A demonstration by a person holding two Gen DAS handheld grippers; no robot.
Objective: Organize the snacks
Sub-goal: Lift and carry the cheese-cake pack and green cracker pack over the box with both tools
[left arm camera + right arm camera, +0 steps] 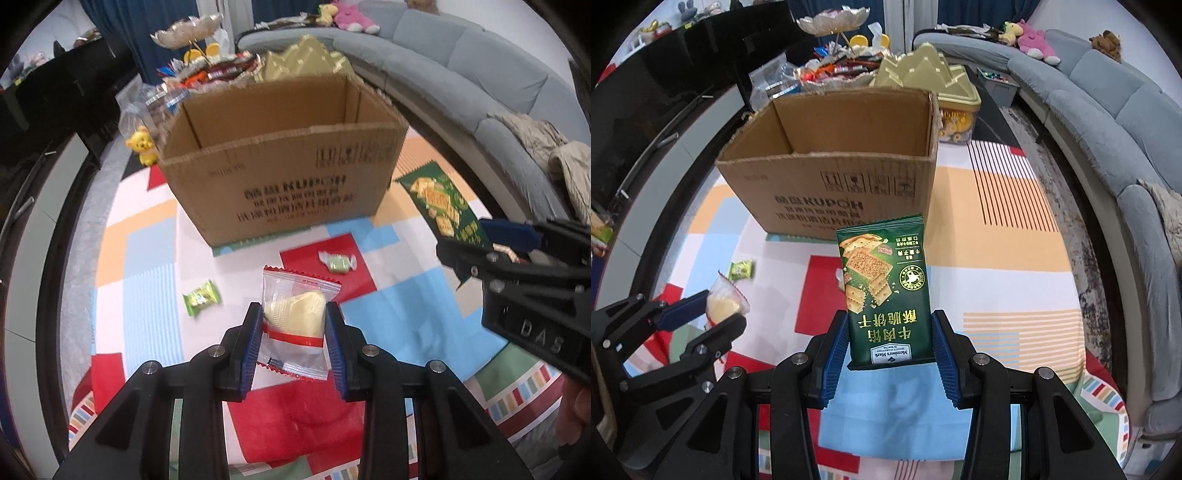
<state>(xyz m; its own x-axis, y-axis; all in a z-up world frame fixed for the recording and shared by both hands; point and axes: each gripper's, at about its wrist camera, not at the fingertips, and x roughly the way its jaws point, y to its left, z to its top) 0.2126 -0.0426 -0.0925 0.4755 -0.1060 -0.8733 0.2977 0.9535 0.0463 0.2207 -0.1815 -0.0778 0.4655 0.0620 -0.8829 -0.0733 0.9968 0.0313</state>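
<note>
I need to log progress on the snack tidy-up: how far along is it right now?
Done: nothing visibly; the open cardboard box shows only bare inner walls, its floor hidden. In hand: the left gripper is shut on a clear red-trimmed packet, the right gripper on a green cracker pack, both short of the box. Left: a green candy and a pale green candy lie on the mat.

Box (280, 173) behind candies (338, 261) (snack heap (207, 72) beyond).
</note>
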